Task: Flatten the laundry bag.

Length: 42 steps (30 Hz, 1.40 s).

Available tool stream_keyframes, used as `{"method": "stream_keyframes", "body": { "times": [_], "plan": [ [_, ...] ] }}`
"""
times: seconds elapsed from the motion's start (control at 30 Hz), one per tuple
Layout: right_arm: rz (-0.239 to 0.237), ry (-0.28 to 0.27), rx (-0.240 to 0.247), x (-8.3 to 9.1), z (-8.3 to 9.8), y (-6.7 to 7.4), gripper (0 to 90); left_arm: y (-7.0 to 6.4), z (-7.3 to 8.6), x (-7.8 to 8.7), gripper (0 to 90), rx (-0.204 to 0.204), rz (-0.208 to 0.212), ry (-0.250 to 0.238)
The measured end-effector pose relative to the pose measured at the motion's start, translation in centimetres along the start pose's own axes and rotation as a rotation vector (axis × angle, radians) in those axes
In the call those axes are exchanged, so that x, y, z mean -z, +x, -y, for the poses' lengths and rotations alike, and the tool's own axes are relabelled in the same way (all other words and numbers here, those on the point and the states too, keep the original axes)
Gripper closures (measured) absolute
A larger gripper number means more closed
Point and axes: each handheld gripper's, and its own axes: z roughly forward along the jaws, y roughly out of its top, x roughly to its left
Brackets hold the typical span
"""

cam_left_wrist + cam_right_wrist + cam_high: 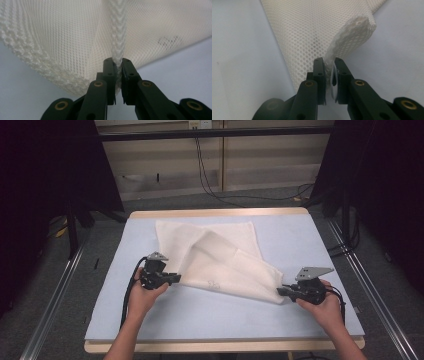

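Dim room, dark drapes left and right, pale wall panels behind with cables hanging to a grey floor; metal rails along both sides of the counter (pixel 300 245), topped in pale blue with a wooden edge.

On the counter, slightly left of centre: white mesh cloth (pixel 220 257), half folded, far part lying flat, near part rumpled and drawn into a diagonal band toward the person. Left near corner pinched in the left gripper (pixel 172 279), jaws clenched on a bunched seam (pixel 117 47). Right near corner grasped by the right gripper (pixel 281 291), jaws clamped on a rolled edge (pixel 352 32).

Judged from this: both corners secured, so the gripping step looks done; lifting, carrying over and laying flat for a tidy fold yet to come. Creases along the middle unsmoothed.
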Motion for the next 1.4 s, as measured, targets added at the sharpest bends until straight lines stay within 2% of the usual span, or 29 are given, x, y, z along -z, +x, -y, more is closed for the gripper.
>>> {"method": "stream_keyframes", "body": {
  "times": [0.1, 0.17, 0.23, 0.33, 0.47, 0.53, 0.63, 0.87, 1.0, 1.17, 1.3, 1.4],
  "plan": [
    [0.008, -0.005, -0.015, 0.0, 0.0, -0.2, 79.0, 0.3, 1.2, 0.2, 84.3, 0.007, 0.014, 0.028],
    [0.022, -0.015, -0.028, 0.2, -0.1, -0.2, 74.8, 0.3, 2.0, 0.4, 84.4, -0.005, 0.001, 0.036],
    [0.043, -0.034, -0.041, 0.6, -0.3, -0.3, 64.5, 0.5, 2.5, 0.4, 84.4, -0.017, 0.002, 0.054],
    [0.079, -0.052, -0.050, 1.1, -0.9, -0.2, 54.2, 0.6, 2.8, 0.3, 84.4, -0.009, 0.003, 0.058],
    [0.106, -0.067, -0.076, 1.5, -2.0, -0.2, 34.7, 0.3, 2.8, -0.2, 84.4, -0.037, -0.005, 0.088],
    [0.122, -0.068, -0.074, 1.6, -2.7, -0.4, 29.2, 0.4, 2.7, -0.2, 84.4, -0.040, -0.006, 0.096],
    [0.118, -0.090, -0.050, 1.6, -3.8, -0.6, 22.8, 0.4, 2.8, -0.2, 84.3, -0.028, -0.005, 0.085],
    [0.088, -0.077, -0.012, 0.1, -6.2, -0.3, 17.8, 0.4, 2.8, -0.3, 84.3, -0.032, 0.000, 0.091],
    [0.041, -0.081, -0.006, -1.7, -7.4, 0.5, 16.7, 0.4, 2.8, -0.3, 84.3, -0.024, 0.004, 0.082],
    [0.003, -0.086, 0.034, -4.0, -9.0, 1.7, 16.6, 0.4, 2.8, -0.3, 84.2, -0.028, -0.001, 0.089],
    [-0.039, -0.098, 0.029, -5.4, -10.2, 2.5, 16.6, 0.4, 2.8, -0.2, 84.2, -0.027, 0.000, 0.090],
    [-0.037, -0.098, 0.052, -6.1, -11.0, 3.0, 16.8, 0.4, 2.8, -0.2, 84.1, -0.026, -0.002, 0.090]
  ]
}}
